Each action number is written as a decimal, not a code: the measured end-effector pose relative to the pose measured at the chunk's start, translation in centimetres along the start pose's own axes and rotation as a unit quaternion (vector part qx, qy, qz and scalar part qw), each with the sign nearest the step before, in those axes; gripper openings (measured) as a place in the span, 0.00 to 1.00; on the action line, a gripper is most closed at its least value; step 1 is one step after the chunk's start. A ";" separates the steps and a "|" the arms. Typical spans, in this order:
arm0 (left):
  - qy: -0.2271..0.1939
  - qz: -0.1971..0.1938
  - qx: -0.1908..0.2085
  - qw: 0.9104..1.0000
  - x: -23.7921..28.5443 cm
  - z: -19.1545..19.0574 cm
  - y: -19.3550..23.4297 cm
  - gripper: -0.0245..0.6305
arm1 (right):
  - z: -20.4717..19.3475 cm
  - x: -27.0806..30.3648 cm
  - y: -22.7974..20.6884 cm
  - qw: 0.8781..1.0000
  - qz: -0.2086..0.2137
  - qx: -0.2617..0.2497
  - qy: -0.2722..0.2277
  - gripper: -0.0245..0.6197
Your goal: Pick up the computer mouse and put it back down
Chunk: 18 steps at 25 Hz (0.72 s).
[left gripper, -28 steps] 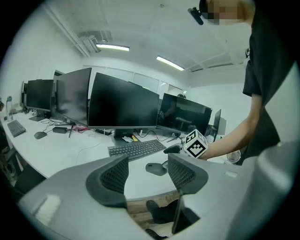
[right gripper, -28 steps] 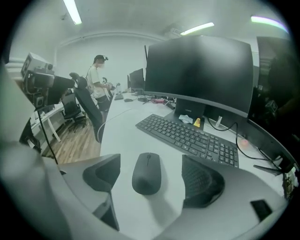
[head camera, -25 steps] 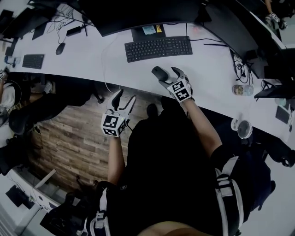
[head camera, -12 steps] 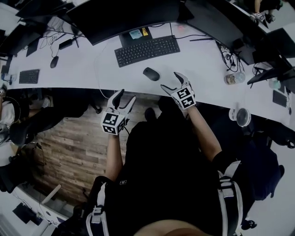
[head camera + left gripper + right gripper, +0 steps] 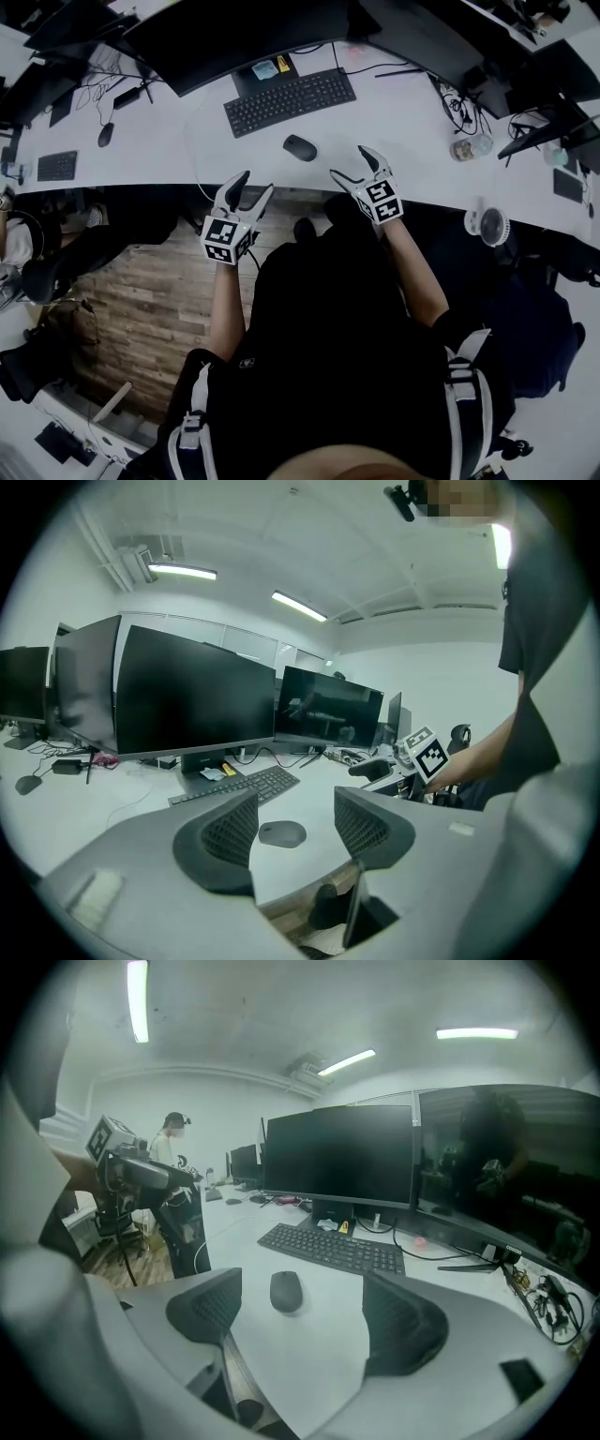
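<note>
The dark computer mouse (image 5: 300,147) lies flat on the white desk (image 5: 169,141), in front of the black keyboard (image 5: 290,100). It also shows beyond the jaws in both gripper views: the mouse (image 5: 282,833) and the mouse (image 5: 286,1291). My right gripper (image 5: 359,162) is open and empty, a short way right of the mouse near the desk's front edge. My left gripper (image 5: 252,186) is open and empty too, off the desk's front edge, left of the mouse.
A large dark monitor (image 5: 234,33) stands behind the keyboard, with more monitors (image 5: 441,28) to the right. Cables (image 5: 464,112), a jar (image 5: 469,147) and a small fan (image 5: 488,226) sit on the right. A second keyboard (image 5: 57,165) and mouse (image 5: 104,134) lie far left.
A second ago my right gripper was at the mouse; it has since drawn back toward the desk edge, leaving the mouse lying on the desk. My left gripper moved up a little toward the desk.
</note>
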<state>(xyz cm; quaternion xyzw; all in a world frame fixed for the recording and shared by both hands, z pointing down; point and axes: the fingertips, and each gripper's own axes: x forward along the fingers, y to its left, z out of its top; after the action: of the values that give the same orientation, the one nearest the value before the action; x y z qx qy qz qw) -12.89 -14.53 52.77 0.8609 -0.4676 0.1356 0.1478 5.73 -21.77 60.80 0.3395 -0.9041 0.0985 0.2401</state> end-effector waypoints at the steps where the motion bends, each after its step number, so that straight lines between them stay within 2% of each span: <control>1: 0.000 -0.001 0.001 1.000 0.1 0.2 0.0 0.41 | 0.2 -0.1 0.0 1.000 0.000 0.000 -0.003 0.66; 18: 0.005 -0.003 0.007 1.000 0.5 0.6 0.4 0.41 | 0.5 0.2 -0.2 1.000 -0.006 0.001 -0.010 0.65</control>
<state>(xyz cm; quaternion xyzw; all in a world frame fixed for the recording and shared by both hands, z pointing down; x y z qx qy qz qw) -12.89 -15.36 52.42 0.8624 -0.4636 0.1427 0.1445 5.60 -22.24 60.43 0.3460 -0.9044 0.0948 0.2311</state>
